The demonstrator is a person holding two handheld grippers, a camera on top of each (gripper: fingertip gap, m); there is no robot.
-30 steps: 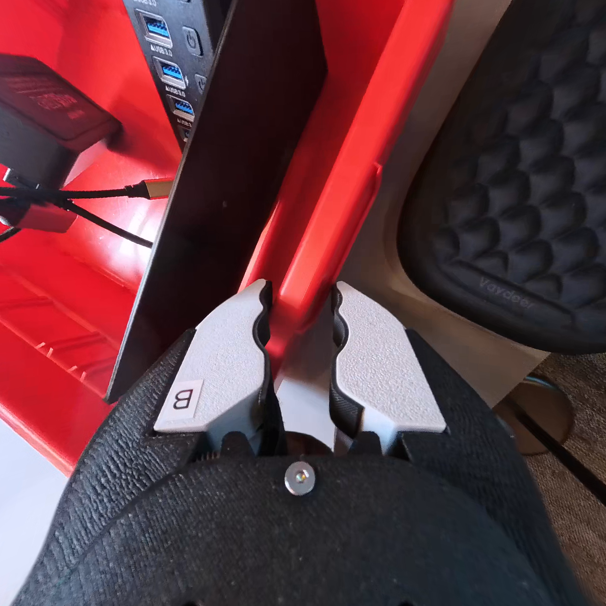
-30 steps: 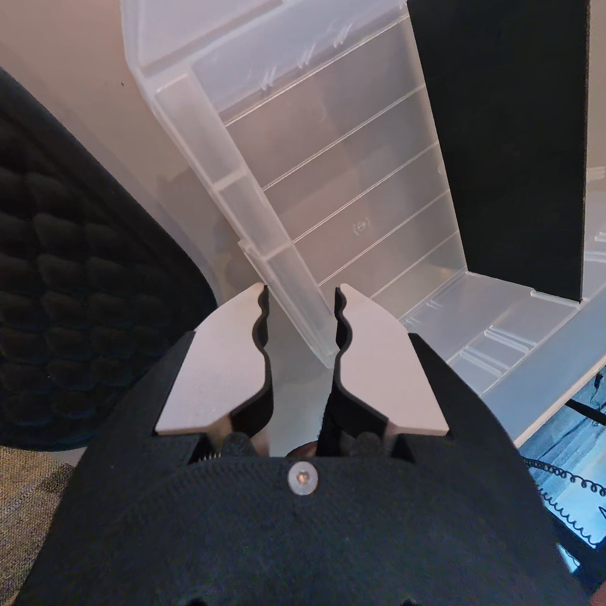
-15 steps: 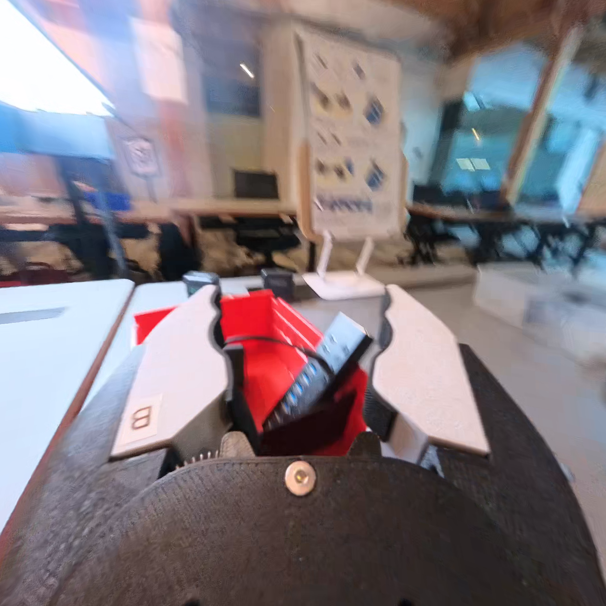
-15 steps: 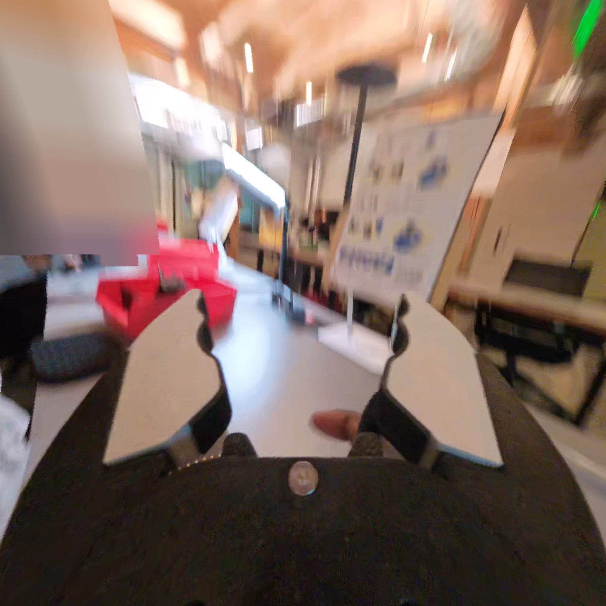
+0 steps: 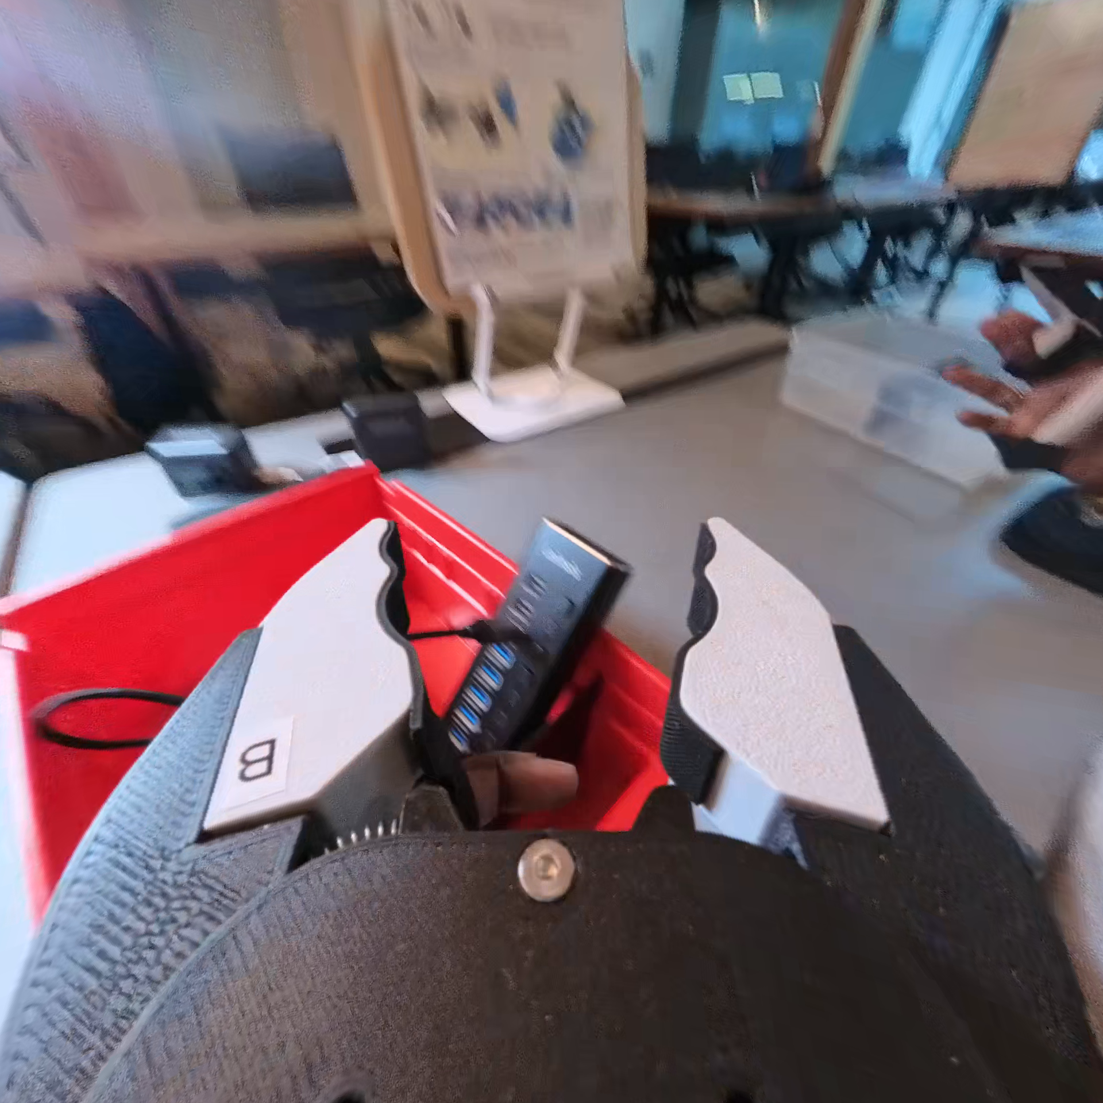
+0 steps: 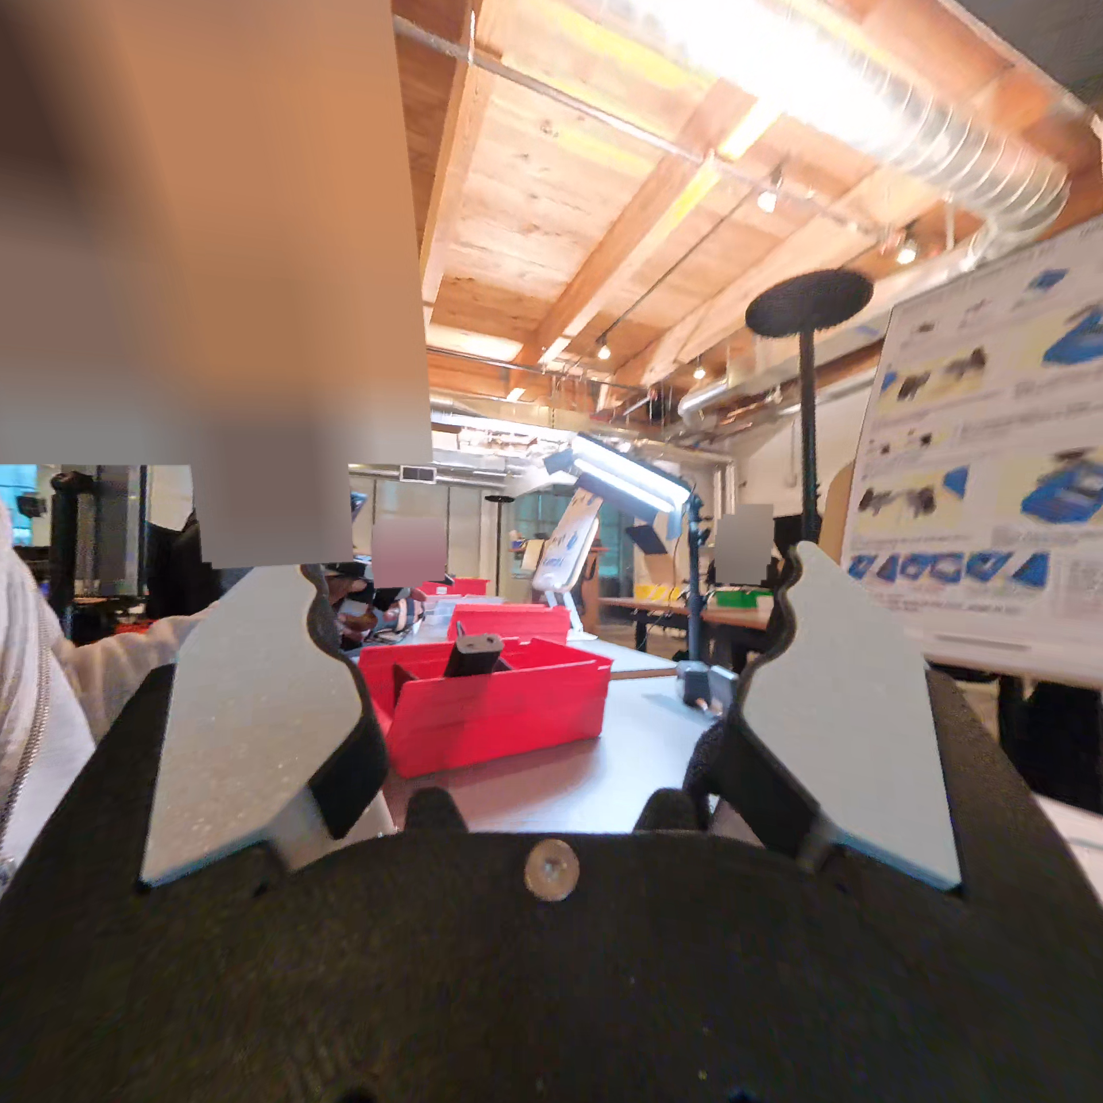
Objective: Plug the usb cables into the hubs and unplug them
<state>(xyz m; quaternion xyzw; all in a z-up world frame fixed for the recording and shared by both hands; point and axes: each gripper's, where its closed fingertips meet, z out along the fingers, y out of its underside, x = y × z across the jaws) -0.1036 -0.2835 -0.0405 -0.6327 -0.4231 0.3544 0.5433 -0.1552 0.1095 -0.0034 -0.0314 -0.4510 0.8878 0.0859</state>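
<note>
A black USB hub (image 5: 537, 632) with blue ports leans tilted inside a red bin (image 5: 179, 597). A black cable (image 5: 89, 716) loops in the bin's left part. My left gripper (image 5: 549, 531) is open and empty, held just above the bin's near edge with the hub showing between its fingers. My right gripper (image 6: 552, 561) is wide open and empty, held farther back over the grey table (image 6: 537, 788). In the right wrist view the red bin (image 6: 495, 710) stands ahead with the hub (image 6: 477, 653) sticking up out of it.
A clear plastic bin (image 5: 883, 394) sits at the right with a person's hand (image 5: 1014, 406) by it. A poster on a white stand (image 5: 525, 179) and small black boxes (image 5: 388, 430) stand behind the red bin. A second red bin (image 6: 507, 618) sits farther back. A white sleeve (image 6: 36, 686) is at left. Left tips to right tips: about 40 centimeters.
The left gripper let go of the red bin's rim and the right gripper left the clear bin's rim. Both opened wide and swung up to face across the table.
</note>
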